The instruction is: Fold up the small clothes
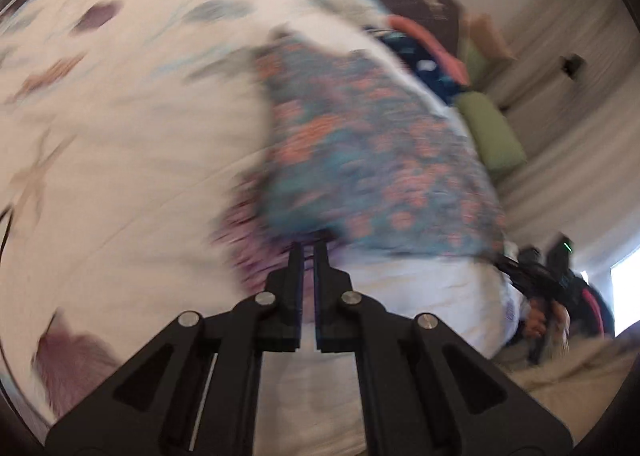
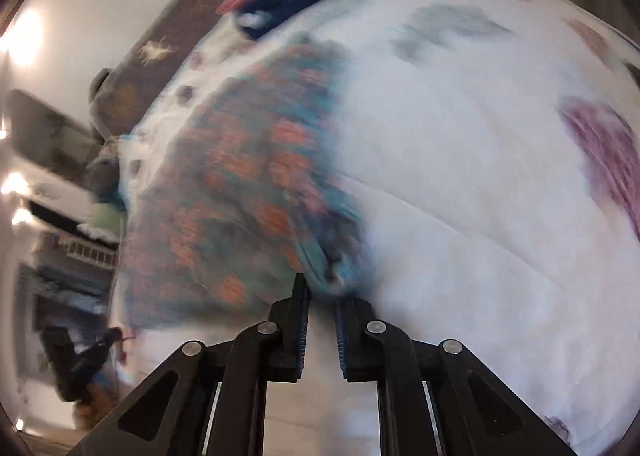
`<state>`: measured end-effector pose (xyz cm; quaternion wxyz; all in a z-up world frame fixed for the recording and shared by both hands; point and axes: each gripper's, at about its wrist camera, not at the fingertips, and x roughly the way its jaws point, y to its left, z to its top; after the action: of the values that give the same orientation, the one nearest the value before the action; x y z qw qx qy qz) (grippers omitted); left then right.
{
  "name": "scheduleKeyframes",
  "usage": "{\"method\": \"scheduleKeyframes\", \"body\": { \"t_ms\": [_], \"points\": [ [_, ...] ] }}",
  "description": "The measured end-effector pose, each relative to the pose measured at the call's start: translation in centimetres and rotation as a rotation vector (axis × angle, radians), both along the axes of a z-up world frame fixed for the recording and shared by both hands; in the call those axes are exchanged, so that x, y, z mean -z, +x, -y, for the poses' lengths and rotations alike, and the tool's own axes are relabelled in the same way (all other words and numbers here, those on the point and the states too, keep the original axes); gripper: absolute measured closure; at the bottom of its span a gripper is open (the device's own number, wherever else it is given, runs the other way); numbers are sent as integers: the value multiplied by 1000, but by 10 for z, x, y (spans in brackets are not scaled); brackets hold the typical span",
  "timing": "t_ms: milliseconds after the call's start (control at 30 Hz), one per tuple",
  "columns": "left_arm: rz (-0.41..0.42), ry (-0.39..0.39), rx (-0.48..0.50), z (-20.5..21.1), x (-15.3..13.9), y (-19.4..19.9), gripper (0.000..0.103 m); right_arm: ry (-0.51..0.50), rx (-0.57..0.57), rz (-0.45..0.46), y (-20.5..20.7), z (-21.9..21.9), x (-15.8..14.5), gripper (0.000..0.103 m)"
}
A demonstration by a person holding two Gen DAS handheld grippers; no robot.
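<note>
Both of my grippers were pinched onto the near edge of one small patterned garment. My left gripper [image 1: 307,246] had its jaws almost together, nipping the hem at its tips. My right gripper [image 2: 322,288] stood slightly wider, with a bunched teal corner of the same cloth caught between its jaws.

That garment [image 1: 372,160], printed in blue, teal and orange-pink, lay spread on a white bedspread [image 1: 132,144] with purple and grey blotches. In my left wrist view it ran from the fingertips toward one o'clock; in my right wrist view it ran toward ten o'clock.

As I judged it, the fold had only begun: the cloth looked laid out in a single layer, with no crease or doubled edge that I could make out through the heavy blur. Carrying the held edge across, setting it down and any further folds were left.

At the far end of the bed, around one o'clock in my left view, sat a pile of clothes [image 1: 424,52] in navy and coral; whether those were already folded I could not tell.

I could read no brand, label or writing anywhere; everything was too smeared.
</note>
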<state>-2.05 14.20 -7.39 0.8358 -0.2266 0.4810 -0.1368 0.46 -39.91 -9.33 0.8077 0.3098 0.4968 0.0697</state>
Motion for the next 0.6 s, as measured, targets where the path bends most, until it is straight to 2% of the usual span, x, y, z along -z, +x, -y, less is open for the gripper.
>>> {"method": "scheduleKeyframes", "body": {
  "t_ms": [33, 67, 133, 200, 233, 367, 400, 433, 467, 500, 533, 600],
  "points": [
    [4, 6, -23, -1, -3, 0, 100, 27, 22, 5, -3, 7, -1, 90],
    [34, 25, -46, -5, -10, 0, 100, 8, 50, -2, -3, 12, -7, 87],
    [97, 43, -35, 0, -25, 1, 99, -72, 87, 50, -2, 17, -26, 83],
    [149, 51, -1, 13, -38, 6, 87, -142, 92, 106, 2, 13, -43, 83],
    [167, 59, 5, 19, -41, 9, 78, -148, 73, 148, 8, 7, -50, 83],
    [194, 39, 66, 47, -36, 27, 77, -117, -28, 221, 27, -22, -54, 83],
    [182, 75, 84, 54, -28, 33, 76, -121, -53, 221, 28, -31, -49, 83],
    [162, 144, 88, 59, -17, 37, 76, -140, -71, 204, 35, -38, -42, 83],
    [103, 258, 69, 63, 1, 44, 77, -194, -64, 169, 40, -41, -34, 88],
    [80, 289, 63, 61, 12, 44, 79, -266, -34, 125, 47, -38, -22, 99],
    [127, 275, 54, 59, 10, 39, 79, -283, -16, 118, 47, -33, -16, 102],
    [110, 289, 57, 57, -2, 32, 79, -272, -3, 129, 44, -27, -19, 100]
  ]
}}
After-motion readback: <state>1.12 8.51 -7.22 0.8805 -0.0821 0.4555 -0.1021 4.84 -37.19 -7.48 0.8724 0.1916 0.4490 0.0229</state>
